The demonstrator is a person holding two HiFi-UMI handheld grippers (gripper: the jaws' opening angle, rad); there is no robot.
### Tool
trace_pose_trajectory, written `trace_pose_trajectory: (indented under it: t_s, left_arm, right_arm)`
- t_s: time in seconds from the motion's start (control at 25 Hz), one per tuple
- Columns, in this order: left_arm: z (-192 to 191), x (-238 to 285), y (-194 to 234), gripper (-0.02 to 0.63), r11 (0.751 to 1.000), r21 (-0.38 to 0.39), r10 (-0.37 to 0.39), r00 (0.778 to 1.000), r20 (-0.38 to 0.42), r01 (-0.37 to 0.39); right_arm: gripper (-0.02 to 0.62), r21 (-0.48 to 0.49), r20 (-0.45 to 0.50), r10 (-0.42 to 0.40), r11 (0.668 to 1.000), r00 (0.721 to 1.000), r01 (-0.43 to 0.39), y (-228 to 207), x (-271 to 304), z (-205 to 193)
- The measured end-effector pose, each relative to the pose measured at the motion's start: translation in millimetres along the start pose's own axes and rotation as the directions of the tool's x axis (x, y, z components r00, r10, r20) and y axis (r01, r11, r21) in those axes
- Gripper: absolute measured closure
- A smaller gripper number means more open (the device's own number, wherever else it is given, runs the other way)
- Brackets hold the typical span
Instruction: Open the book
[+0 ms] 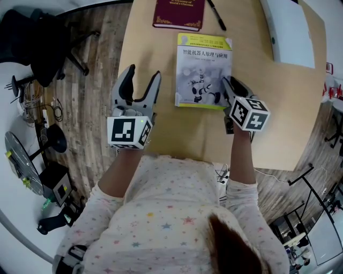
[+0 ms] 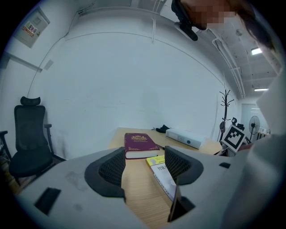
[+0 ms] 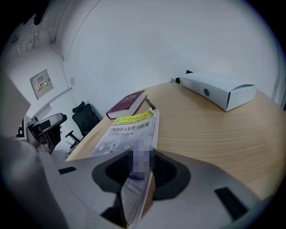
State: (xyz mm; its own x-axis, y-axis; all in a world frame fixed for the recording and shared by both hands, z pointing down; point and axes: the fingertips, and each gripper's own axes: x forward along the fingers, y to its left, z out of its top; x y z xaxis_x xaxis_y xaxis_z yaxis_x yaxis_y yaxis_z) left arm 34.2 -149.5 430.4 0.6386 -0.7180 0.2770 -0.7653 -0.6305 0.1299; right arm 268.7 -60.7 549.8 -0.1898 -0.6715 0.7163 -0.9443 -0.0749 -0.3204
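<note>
Pinching a corner of the book (image 1: 203,67), right gripper (image 3: 140,166) fingers clamped, left gripper (image 1: 144,71) fingers wide apart, empty.

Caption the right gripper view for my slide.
Right claw grips the near edge of the white-and-yellow book on the wooden table, maroon book and white box beyond.

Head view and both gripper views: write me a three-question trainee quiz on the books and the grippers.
1. True or false: the left gripper is open and holds nothing.
2. Pick one. The right gripper is: A, open and empty; B, shut on the edge of the yellow-and-white book; C, out of every view.
3. Fill in: the maroon book lies ___ from the person than the yellow-and-white book.

Key: 1 true; 2 B; 3 farther.
</note>
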Motion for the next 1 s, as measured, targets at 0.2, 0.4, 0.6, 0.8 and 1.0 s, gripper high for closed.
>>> trace_pose_trajectory:
  t_s: [0.2, 0.4, 0.6, 0.8, 1.0]
  left_arm:
    - [-1.8, -0.2, -1.8, 0.336, 1.000, 0.002, 0.001, 1.000, -0.003, -0.001]
    - [-0.2, -1.3, -1.4, 0.336, 1.000, 0.001, 0.005, 1.000, -0.001, -0.005]
    - [1.9, -2.2, -0.2, 0.336, 1.000, 0.003, 0.009, 1.000, 0.003, -0.009]
    - [3.1, -4.1, 1.1, 0.336, 1.000, 0.001, 0.013, 1.000, 0.006, -0.013]
    - [3.0, -7.2, 2.2, 0.336, 1.000, -0.002, 0.015, 1.000, 0.005, -0.015]
  right_arm:
    - [0.520, 0.006, 0.030, -0.012, 1.000, 0.999, 0.012, -2.8, -4.3, 4.3]
    - [0.563, 0.016, 0.055, -0.002, 1.000, 0.999, 0.002, -0.4, -10.2, 10.1]
    - [0.561, -0.029, 0.025, -0.045, 0.999, 0.999, 0.046, -3.5, -6.2, 6.4]
    - [0.554, -0.084, -0.005, -0.106, 0.991, 0.994, 0.105, -6.1, -2.9, 3.4]
    - [0.554, -0.093, -0.002, -0.117, 0.989, 0.993, 0.116, -4.8, -4.6, 5.4]
